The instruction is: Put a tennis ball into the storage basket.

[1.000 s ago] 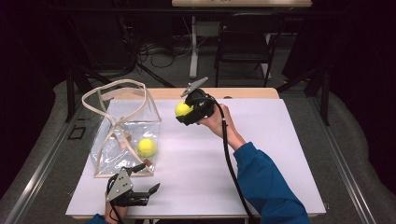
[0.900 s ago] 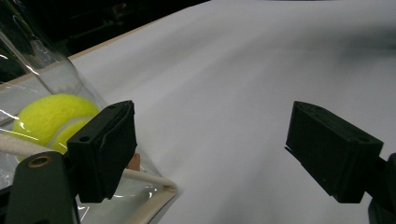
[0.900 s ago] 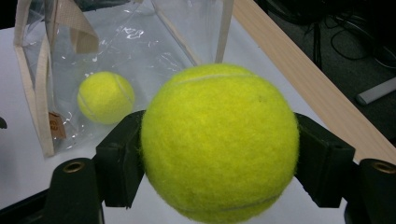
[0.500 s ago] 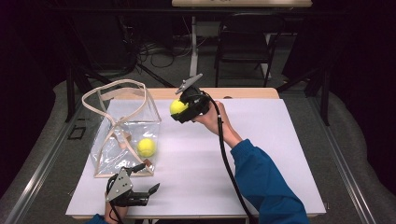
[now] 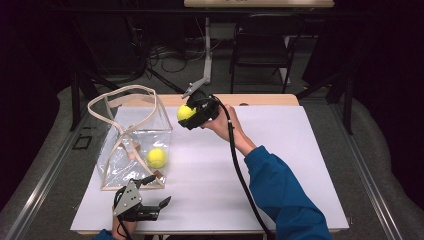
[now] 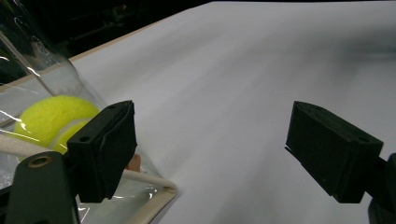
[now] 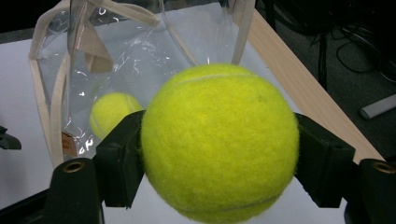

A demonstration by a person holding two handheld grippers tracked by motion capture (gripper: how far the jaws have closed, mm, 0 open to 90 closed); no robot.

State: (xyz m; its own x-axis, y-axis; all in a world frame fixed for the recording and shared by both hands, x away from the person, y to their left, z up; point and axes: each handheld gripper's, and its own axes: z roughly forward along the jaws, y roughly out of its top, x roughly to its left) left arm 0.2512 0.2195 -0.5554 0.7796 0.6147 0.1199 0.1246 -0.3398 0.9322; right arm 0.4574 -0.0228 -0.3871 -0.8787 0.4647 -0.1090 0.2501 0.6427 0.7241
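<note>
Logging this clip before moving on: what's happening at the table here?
A person works two handheld grippers at a white table. The right gripper is shut on a tennis ball, held in the air beside a clear bag. A second ball already lies inside the bag. The left gripper is open and holds nothing, low at the bag's near corner.

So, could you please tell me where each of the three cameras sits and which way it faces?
High view: above the person's side, facing forward and down on the table; forearms, left gripper and right gripper show.
Left gripper view: rides the left gripper, looking low across the table past the clear bag; open jaws show.
Right gripper view: rides the right gripper, facing the bag; jaws clamp a tennis ball.
All three share the bag and the ball inside it.
</note>
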